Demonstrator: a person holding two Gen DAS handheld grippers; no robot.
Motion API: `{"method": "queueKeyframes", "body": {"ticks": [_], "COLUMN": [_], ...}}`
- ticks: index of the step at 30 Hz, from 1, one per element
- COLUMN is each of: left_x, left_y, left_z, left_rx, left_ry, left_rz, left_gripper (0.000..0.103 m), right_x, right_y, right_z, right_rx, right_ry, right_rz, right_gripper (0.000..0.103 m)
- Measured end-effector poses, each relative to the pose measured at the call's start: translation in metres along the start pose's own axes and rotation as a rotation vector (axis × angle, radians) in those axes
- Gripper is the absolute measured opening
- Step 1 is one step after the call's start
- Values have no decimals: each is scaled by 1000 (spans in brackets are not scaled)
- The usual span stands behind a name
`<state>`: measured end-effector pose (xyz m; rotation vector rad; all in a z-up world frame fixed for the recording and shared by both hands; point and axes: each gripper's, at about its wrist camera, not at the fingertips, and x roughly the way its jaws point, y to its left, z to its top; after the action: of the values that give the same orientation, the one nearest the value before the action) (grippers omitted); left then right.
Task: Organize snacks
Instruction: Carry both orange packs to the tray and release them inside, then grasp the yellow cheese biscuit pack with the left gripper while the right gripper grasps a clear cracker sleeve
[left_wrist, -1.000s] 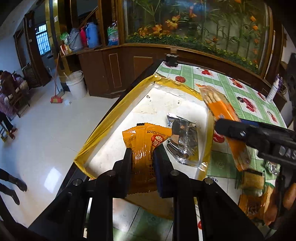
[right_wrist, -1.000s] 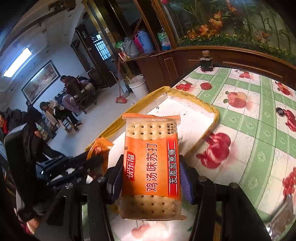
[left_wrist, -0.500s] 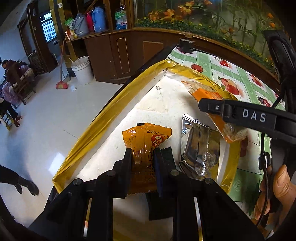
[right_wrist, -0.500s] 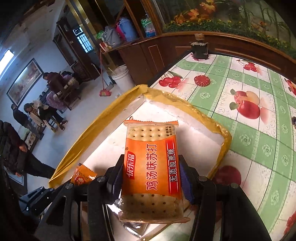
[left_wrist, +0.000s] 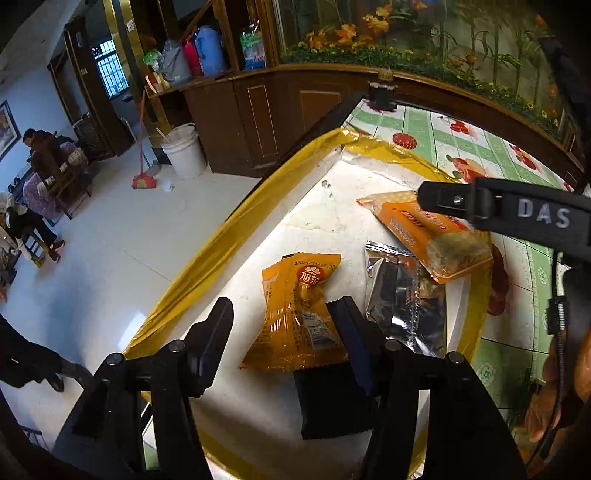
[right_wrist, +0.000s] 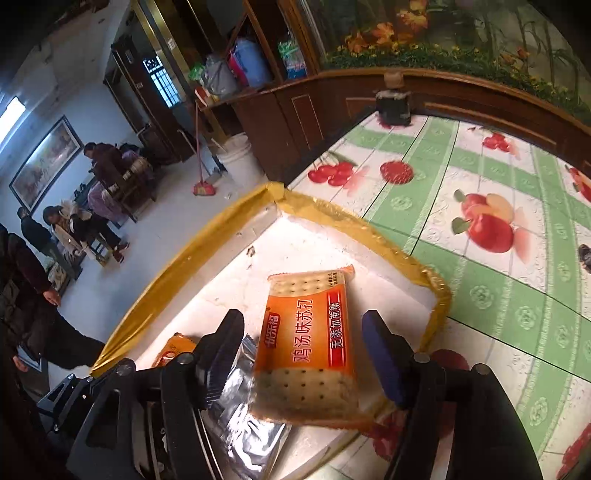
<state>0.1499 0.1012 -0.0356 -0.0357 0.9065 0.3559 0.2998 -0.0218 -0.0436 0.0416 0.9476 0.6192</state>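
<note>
Left gripper (left_wrist: 280, 339): jaws just opened, released around orange snack packet (left_wrist: 295, 314); light, crinkly, slippery.
Right gripper (right_wrist: 303, 354): jaws just opened, cracker pack (right_wrist: 306, 343) released; brittle, grip its long edges.
Tray (right_wrist: 207, 236): holds both.

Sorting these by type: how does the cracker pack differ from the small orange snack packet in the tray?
The cracker pack is a larger flat rectangle showing crackers through clear ends; the small orange snack packet is puffy, opaque and pinched mid-length. The pack overlaps the silver packet; the orange packet lies beside it. Both are orange and in the tray.
</note>
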Motion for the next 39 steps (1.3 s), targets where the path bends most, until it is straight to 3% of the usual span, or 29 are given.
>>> {"method": "queueKeyframes", "body": {"ticks": [6,17,27,39], "left_x": [-30,-75,-97,-115], "left_y": [-1,-9,-13,-41], "left_z": [-9,-28,-48,-90], "left_rx": [9,24,59,257], "left_ry": [-64,-133,-145,-121], "left_rz": [-20,-42,-82,-223], "left_gripper": [59,64,64,64], "right_x": [-52,-132,-185,-214], "right_y": [-4,-15,-23,-42], "right_z": [-20,-86,-144,-211], "right_rx": [32,79,98,61], "right_ry": [-67,-145,-202,-147], "right_rz": [58,70,76,-12], "right_gripper": [69,74,76,77]}}
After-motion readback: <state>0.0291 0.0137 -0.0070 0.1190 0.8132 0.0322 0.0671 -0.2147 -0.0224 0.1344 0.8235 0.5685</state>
